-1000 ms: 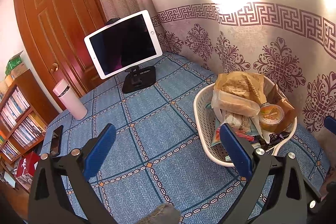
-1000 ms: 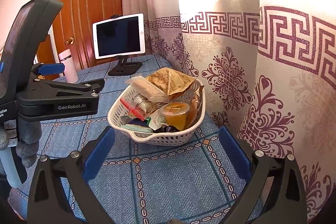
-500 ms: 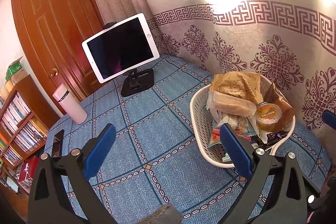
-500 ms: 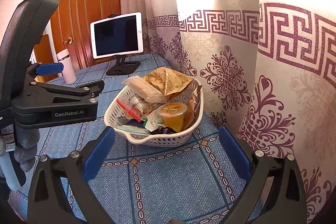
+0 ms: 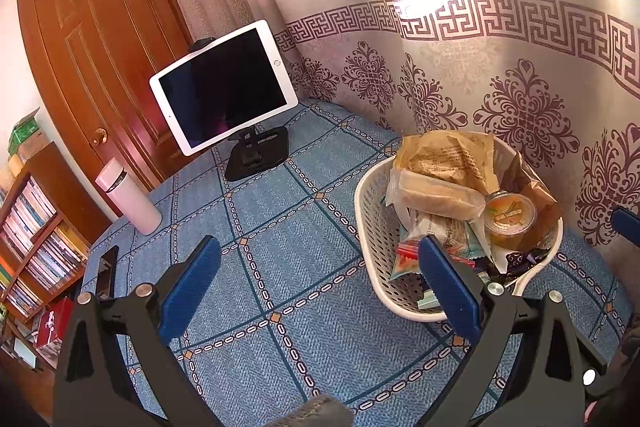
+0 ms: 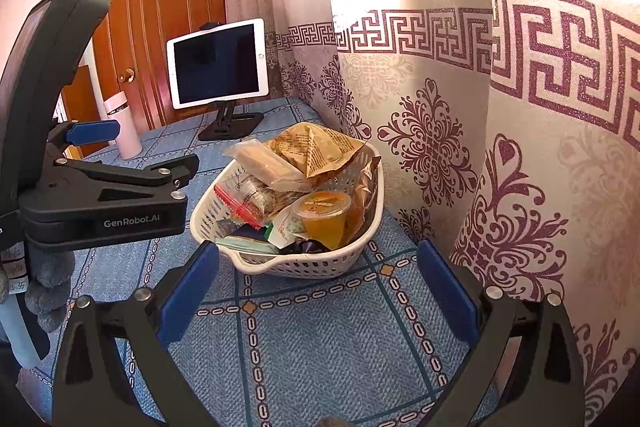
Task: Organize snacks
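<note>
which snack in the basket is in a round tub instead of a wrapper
The orange jelly cup, a clear round tub with a printed film lid, at the near right of the white basket. The other snacks visible around it are flat packets and bags.

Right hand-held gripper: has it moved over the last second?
Yes. The basket sits higher and smaller between its open fingers than before, so it has pulled back slightly from the basket.

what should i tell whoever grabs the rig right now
Left gripper: open, empty, above the blue tablecloth beside the basket.
Right gripper: open, empty, facing the basket.
White basket sits by the curtain, piled with snack packets and an orange jelly cup.
Done: nothing out of the basket.
Left: pick out and sort every snack.
</note>
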Demonstrator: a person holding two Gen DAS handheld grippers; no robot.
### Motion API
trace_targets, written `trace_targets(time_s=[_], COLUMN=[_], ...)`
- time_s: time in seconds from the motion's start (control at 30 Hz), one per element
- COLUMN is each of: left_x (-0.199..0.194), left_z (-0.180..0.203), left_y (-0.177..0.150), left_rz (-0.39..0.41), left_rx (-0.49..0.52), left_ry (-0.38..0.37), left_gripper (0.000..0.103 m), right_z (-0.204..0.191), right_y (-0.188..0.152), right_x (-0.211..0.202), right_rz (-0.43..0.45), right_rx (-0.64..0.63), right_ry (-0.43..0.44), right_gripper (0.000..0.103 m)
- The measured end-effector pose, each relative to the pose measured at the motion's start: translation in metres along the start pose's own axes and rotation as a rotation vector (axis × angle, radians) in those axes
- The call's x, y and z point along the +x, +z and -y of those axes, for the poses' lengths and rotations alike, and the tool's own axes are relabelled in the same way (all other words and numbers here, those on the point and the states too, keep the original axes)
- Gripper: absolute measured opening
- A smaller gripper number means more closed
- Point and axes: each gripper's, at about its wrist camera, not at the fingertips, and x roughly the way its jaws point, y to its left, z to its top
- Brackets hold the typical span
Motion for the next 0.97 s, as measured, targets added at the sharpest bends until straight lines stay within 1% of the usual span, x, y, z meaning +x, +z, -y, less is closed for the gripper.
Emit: trace_targets(time_s=[0.43,0.7,0.8,0.97], left_x=[0.004,-0.003,-0.003,0.000], left_z=[0.002,0.004,0.003,-0.005], left_y=[0.002,0.002,0.002,-0.002], left_rz=[-0.007,0.033,0.023,-0.011], left_rx=[-0.007,0.005,0.007,-0.023], left_ry=[-0.004,0.014,0.003,-0.006], left_gripper=[0.100,0.100,0.100,0.100], right_z=[0.001,0.000,-0.002,-0.009], right_y=[-0.001,0.000,0.001,0.001], right_x=[0.001,0.001,0.002,0.003], right_rz=[-0.003,-0.007,-0.010,-0.017], right_rx=[0.004,0.000,-0.004,-0.014], right_ry=[0.000,0.002,0.007,0.019], right_gripper=[0.098,0.098,0.098,0.098])
